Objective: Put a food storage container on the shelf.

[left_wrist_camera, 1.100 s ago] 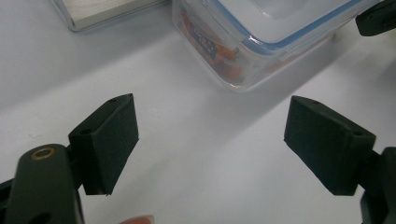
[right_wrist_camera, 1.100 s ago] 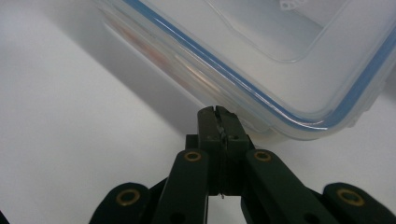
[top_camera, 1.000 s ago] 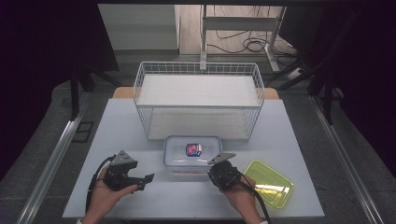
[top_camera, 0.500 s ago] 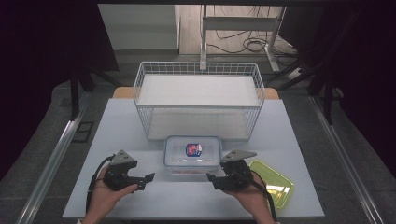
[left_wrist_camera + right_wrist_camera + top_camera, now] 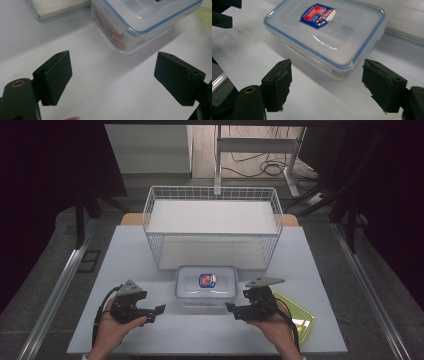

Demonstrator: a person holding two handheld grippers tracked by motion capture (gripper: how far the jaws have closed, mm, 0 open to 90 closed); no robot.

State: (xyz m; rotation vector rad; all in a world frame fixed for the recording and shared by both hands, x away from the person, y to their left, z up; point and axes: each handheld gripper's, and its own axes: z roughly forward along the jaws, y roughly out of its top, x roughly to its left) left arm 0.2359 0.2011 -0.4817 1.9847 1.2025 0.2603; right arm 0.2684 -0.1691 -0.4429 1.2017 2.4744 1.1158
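A clear lidded food container (image 5: 206,282) with a blue seal and a red-and-blue label sits on the white table just in front of the wire basket. My left gripper (image 5: 159,310) rests low at its front left and points right, jaws open and empty; the container's corner (image 5: 140,22) lies ahead of it. My right gripper (image 5: 230,308) hovers at the container's front right and points left. Its jaws have just been opening and stand wide with nothing between them. The container (image 5: 327,32) lies just beyond its open fingertips.
A white wire basket (image 5: 212,227) stands behind the container with a pale board inside. A yellow-green tray (image 5: 300,315) lies at the front right, partly under my right hand. The table's front edge is close below both hands.
The right gripper has drawn back from the container's front right corner, risen a little and turned to point left, and its jaws have gone from shut to wide. The left gripper has kept still.
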